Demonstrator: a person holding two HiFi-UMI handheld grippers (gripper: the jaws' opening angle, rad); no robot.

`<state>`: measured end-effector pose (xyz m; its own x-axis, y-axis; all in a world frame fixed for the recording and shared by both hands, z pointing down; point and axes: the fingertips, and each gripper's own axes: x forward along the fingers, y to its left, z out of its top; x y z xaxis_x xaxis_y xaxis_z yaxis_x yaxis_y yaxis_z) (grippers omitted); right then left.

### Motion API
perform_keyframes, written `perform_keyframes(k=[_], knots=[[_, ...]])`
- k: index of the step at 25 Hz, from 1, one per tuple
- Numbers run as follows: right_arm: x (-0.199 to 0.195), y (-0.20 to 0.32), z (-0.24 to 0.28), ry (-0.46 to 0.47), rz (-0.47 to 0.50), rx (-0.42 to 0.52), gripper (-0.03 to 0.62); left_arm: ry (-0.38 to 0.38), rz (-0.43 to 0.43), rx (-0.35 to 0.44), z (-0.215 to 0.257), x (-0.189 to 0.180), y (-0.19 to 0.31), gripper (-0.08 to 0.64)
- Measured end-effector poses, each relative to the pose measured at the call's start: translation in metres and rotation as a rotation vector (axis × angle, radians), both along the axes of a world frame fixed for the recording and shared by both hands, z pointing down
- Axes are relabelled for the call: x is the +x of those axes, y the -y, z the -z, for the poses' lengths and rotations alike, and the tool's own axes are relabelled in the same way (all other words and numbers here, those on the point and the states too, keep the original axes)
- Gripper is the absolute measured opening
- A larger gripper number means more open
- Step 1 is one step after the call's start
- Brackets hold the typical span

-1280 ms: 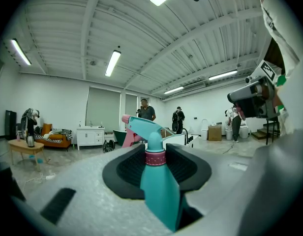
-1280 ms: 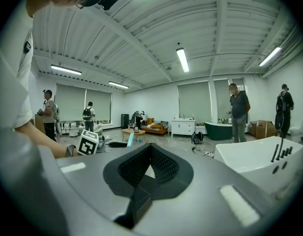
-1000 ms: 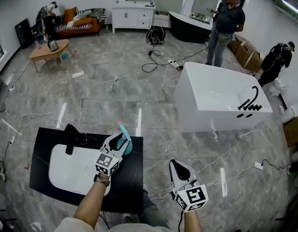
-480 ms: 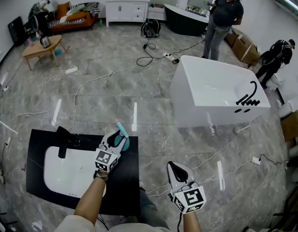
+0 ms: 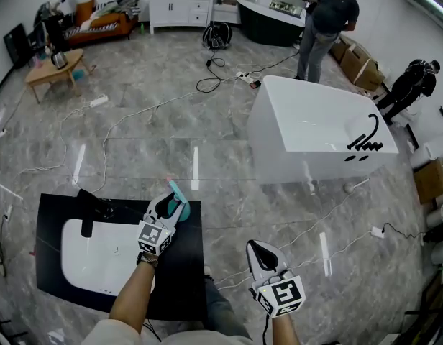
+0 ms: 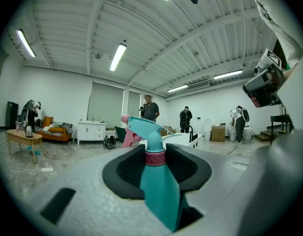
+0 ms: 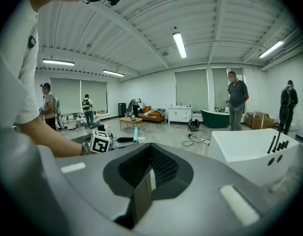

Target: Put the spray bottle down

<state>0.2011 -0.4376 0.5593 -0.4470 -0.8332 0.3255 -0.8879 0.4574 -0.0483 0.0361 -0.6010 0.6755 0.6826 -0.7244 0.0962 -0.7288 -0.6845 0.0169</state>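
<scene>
My left gripper (image 5: 170, 205) is shut on a teal spray bottle (image 5: 180, 195) with a pink collar and a pink trigger. It holds the bottle upright over the right back part of the black counter (image 5: 189, 264). In the left gripper view the bottle (image 6: 159, 191) stands between the jaws of the gripper (image 6: 156, 163), its spray head above them. I cannot tell whether its base touches the counter. My right gripper (image 5: 259, 248) hangs over the floor to the right of the counter. Its jaws (image 7: 144, 181) are shut with nothing in them.
A white basin (image 5: 99, 254) is set in the counter, with a black faucet (image 5: 88, 210) at its back left. A white bathtub (image 5: 315, 131) stands to the back right. Cables (image 5: 207, 85) run over the grey floor. One person (image 5: 326, 20) stands behind the tub.
My left gripper has sunk a little towards the counter with the bottle still in it. The right gripper has dropped slightly too.
</scene>
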Motion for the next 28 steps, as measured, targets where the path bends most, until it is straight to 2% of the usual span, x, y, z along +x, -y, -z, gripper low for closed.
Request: perform_keyframes(k=[9,15,21,28], knots=[[-0.006,0.003,-0.008,-0.001,0.002,-0.02,0.008,0.018,-0.005,-0.023,-0.002,-0.002,-0.01,0.14],[-0.009,-0.001,-0.002,-0.006,0.009,-0.019,0.008,0.004,-0.009,-0.063,-0.004,-0.003,-0.015,0.182],[-0.01,-0.011,0.001,-0.008,-0.007,-0.012,0.008,-0.01,-0.014,-0.059,0.001,-0.012,-0.026,0.192],[-0.014,-0.022,0.01,0.002,-0.019,0.008,0.008,0.032,-0.008,-0.067,0.006,-0.022,-0.044,0.192]])
